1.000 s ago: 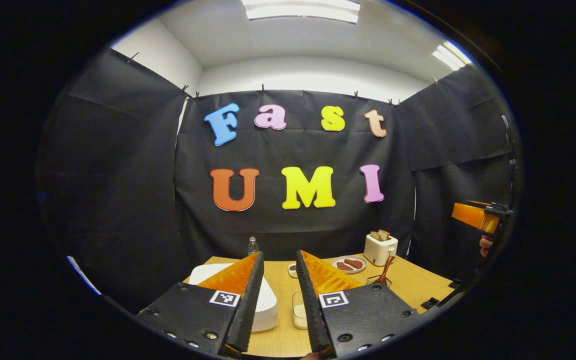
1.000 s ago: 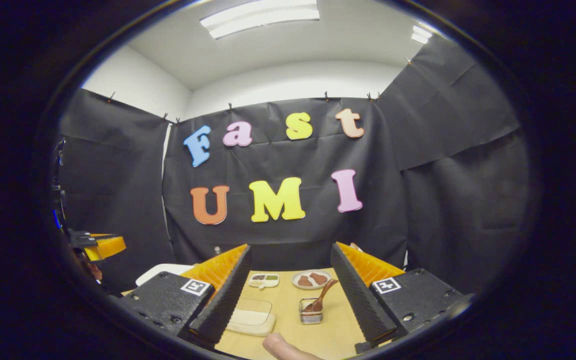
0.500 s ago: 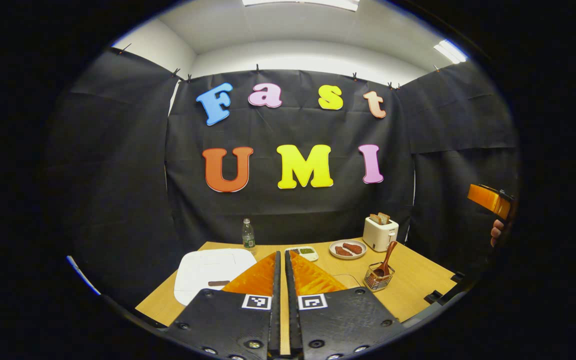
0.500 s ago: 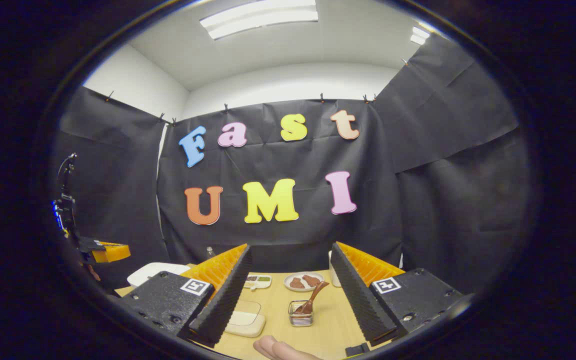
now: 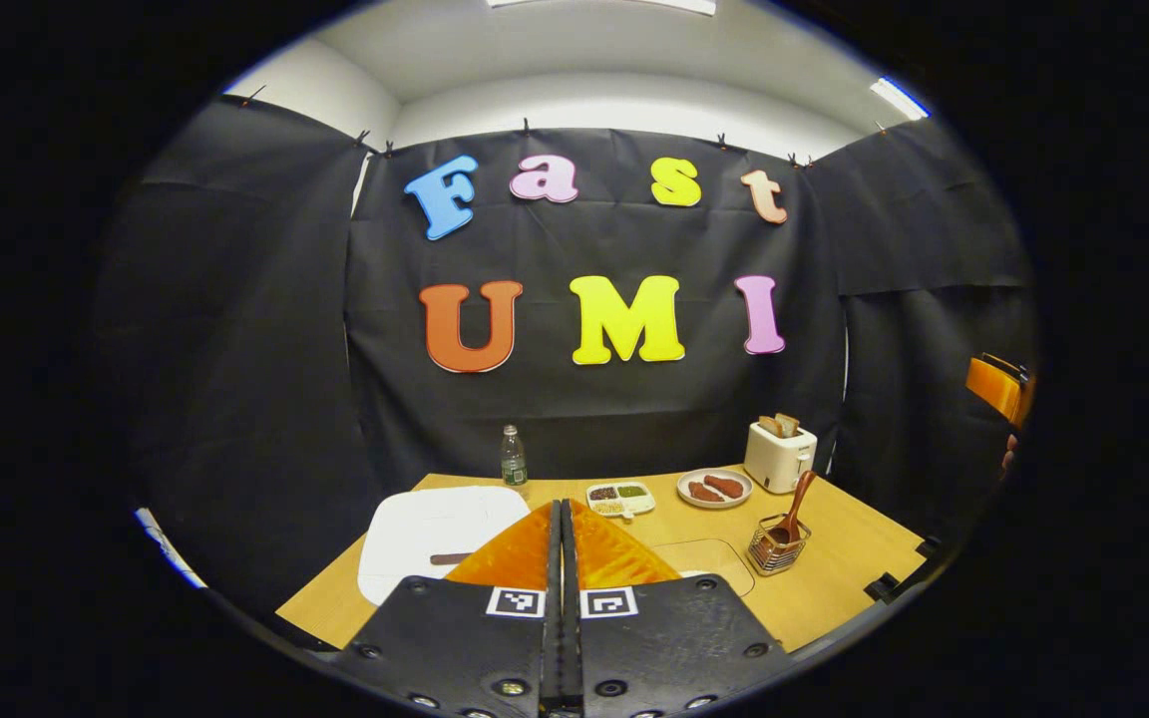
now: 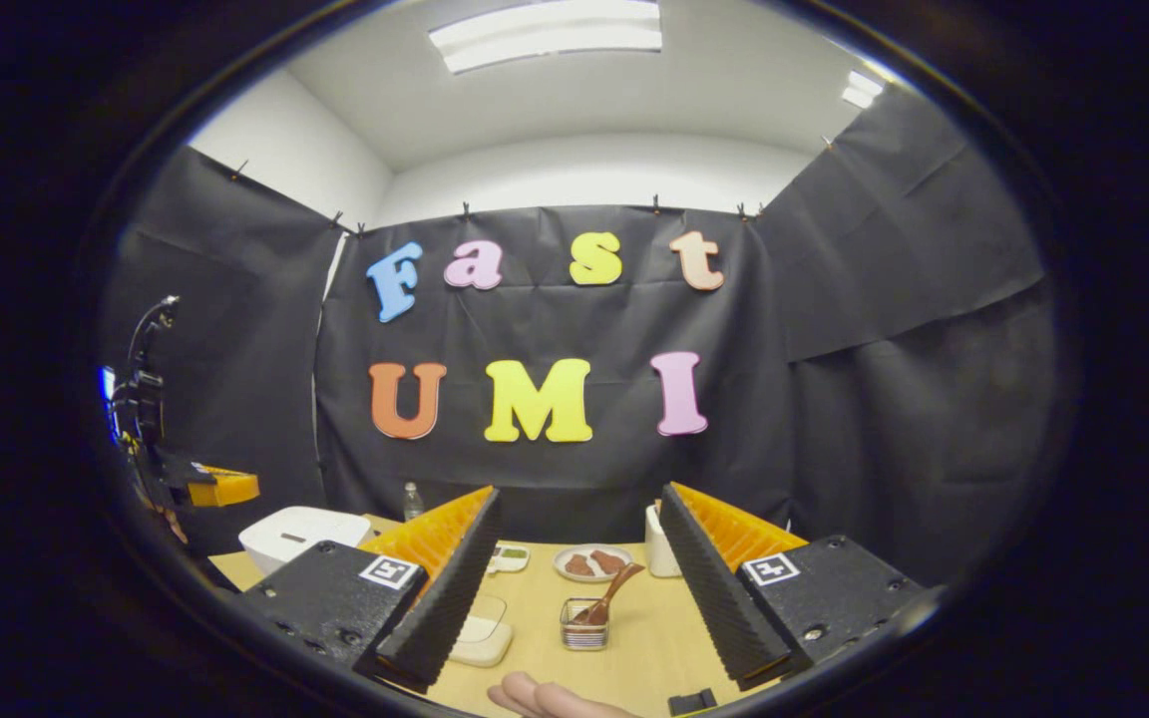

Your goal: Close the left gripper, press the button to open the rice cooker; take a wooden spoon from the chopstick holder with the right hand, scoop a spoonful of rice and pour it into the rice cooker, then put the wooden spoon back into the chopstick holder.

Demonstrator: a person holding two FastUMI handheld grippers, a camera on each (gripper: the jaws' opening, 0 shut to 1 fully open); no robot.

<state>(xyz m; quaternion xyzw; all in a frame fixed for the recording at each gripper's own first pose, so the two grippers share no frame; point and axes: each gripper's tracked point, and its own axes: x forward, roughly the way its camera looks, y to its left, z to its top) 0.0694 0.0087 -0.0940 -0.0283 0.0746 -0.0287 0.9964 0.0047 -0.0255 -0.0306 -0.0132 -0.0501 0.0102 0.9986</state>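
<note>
- The left gripper (image 5: 562,529) is sitting clenched, its two fingers pressed flat together with nothing between them, so the first part of the task looks done and the button press is the step in hand.
- It is hovering above the near edge of the desk (image 5: 834,568), well short of the white rice cooker (image 5: 435,534), which is resting with its lid down on the left part of the desk.
- A dark, narrow mark on the cooker's lid (image 5: 450,558) is probably the button; it is too small to be sure.
- The right gripper (image 6: 579,558) is being held released, jaws wide apart and empty, above the desk and pointing toward the chopstick holder (image 6: 584,631).
- The wooden spoon (image 6: 609,596) is standing tilted in that wire holder, handle leaning up to the right, untouched.
- A shallow container (image 6: 483,638) that I judge to be holding the rice is lying just left of the holder.
- A fingertip (image 6: 535,696) of the person is showing at the bottom of the right gripper view.
- Next, I judge, the clenched left tips need to be coming down and left onto the button, pushing squarely so that the lid pops, while the right side is waiting clear.
</note>
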